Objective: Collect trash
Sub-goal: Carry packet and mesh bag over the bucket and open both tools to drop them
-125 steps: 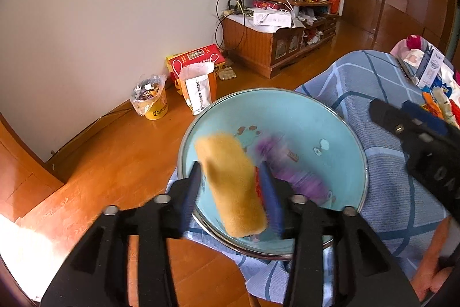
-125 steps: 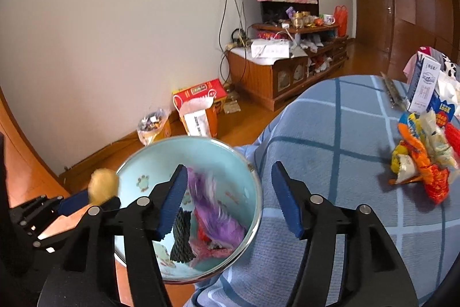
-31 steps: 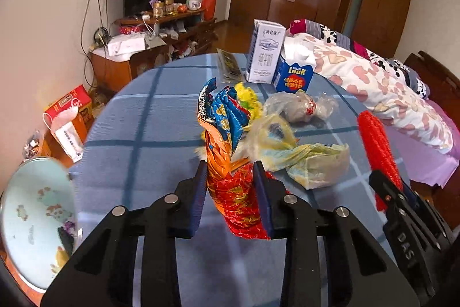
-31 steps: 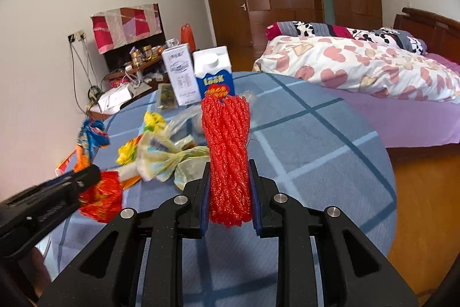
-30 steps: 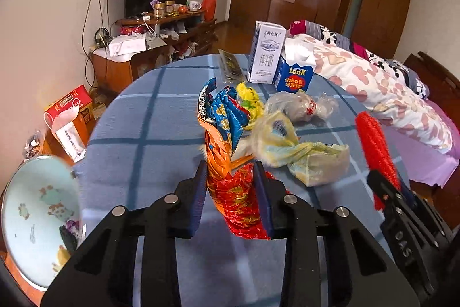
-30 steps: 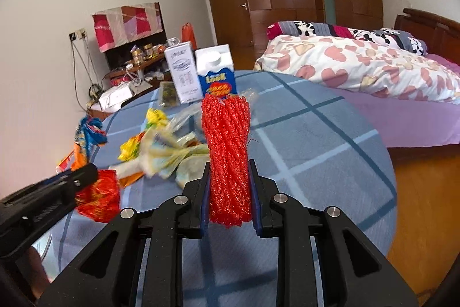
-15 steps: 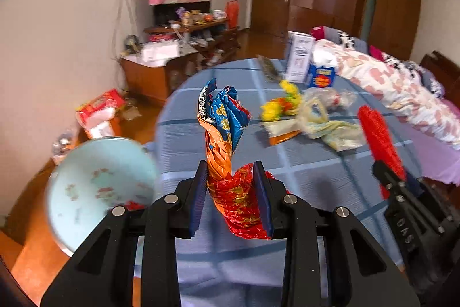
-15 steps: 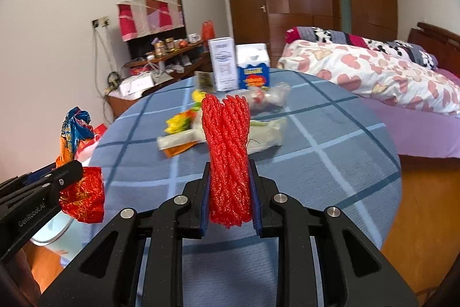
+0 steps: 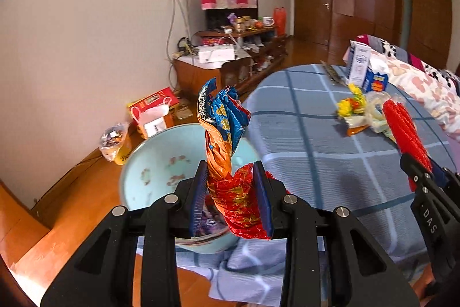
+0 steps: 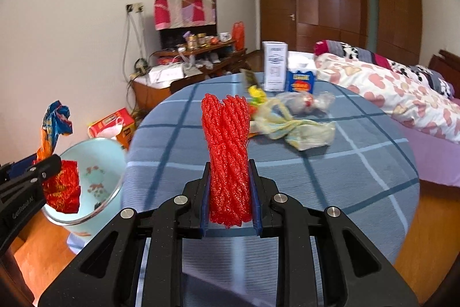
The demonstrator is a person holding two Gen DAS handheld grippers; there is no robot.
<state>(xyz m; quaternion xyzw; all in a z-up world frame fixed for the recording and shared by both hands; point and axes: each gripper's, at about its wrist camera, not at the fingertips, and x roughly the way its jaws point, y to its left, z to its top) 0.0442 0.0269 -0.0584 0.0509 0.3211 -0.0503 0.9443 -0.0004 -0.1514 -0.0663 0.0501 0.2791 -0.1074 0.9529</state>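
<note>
My left gripper [image 9: 230,197] is shut on a crumpled red, orange and blue foil wrapper [image 9: 224,151] and holds it above the light blue basin [image 9: 149,163], which sits at the table's left edge with trash in its bottom. My right gripper [image 10: 228,194] is shut on a red knotted rope bundle [image 10: 227,151] and holds it above the blue checked tablecloth [image 10: 316,171]. The wrapper [image 10: 57,163] and basin [image 10: 97,163] also show at the left of the right wrist view. Crumpled plastic bags [image 10: 296,128] and a yellow wrapper [image 10: 256,94] lie on the table.
Two cartons [image 10: 276,68] stand at the table's far edge. A bed [image 10: 388,88] with a heart-print quilt lies to the right. A wooden cabinet [image 9: 218,68], a red box [image 9: 152,102] and a small bin [image 9: 115,143] stand on the wooden floor by the wall.
My left gripper has swung left with the wrapper, from over the table to over the basin. My right gripper keeps its hold on the red bundle and has turned slightly left.
</note>
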